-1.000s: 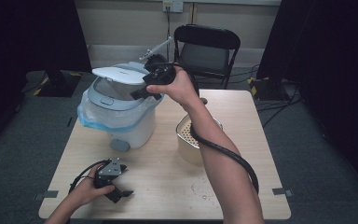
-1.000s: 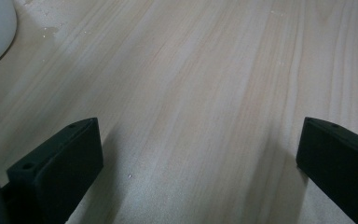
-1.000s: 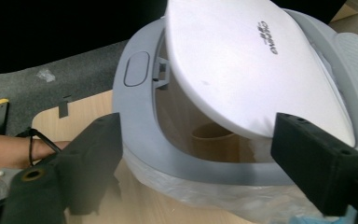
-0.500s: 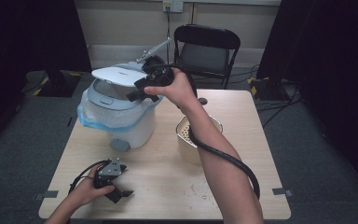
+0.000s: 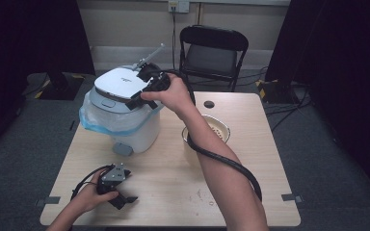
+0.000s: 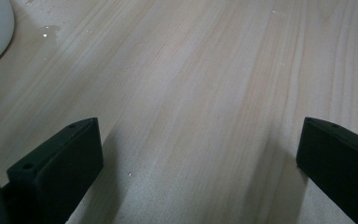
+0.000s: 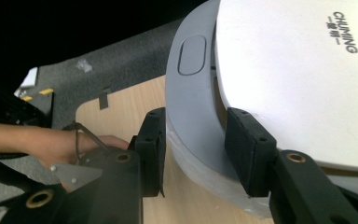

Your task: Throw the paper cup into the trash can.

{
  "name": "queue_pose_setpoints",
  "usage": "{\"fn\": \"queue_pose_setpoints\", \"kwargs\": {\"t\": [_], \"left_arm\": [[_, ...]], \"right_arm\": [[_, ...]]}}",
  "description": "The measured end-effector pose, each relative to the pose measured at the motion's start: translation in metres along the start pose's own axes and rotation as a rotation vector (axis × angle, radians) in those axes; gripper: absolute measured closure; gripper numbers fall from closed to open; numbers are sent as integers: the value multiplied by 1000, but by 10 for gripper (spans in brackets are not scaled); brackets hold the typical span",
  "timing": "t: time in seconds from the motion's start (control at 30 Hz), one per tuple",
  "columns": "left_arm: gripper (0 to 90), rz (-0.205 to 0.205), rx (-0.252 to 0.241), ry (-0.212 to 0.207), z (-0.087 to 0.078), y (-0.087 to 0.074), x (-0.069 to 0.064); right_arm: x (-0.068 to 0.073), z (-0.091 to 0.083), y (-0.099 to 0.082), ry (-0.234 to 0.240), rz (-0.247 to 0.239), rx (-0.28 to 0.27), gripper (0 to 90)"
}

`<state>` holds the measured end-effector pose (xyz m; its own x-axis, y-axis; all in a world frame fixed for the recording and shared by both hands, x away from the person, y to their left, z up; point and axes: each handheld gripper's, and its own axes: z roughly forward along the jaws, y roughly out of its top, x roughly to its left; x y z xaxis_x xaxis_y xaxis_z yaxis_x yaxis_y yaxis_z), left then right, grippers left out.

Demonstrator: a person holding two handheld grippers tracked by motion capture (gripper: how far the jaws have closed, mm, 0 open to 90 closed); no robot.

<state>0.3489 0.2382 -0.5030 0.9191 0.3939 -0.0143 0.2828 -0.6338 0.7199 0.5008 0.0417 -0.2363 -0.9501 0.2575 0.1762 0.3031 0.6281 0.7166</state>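
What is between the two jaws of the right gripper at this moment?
In the right gripper view, the grey rim of the rice cooker lid lies between the jaws of the right gripper, which have just been closing on it.

The rice cooker (image 5: 123,113) blocks the far left of the tabletop (image 5: 173,187), and a bowl (image 5: 207,132) stands just right of it, with a narrow gap between. The near middle and right lie open; the left gripper (image 5: 118,195) rests near left.

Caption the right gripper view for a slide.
Right gripper jaws, just closing, straddle the grey lid rim of the white cooker.
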Motion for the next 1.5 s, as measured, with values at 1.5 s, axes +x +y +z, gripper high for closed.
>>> {"fn": "queue_pose_setpoints", "kwargs": {"t": [1.5], "left_arm": [[0,-14,5,19,0,0,-3]], "right_arm": [[3,5,7,14,93,65,420]]}}
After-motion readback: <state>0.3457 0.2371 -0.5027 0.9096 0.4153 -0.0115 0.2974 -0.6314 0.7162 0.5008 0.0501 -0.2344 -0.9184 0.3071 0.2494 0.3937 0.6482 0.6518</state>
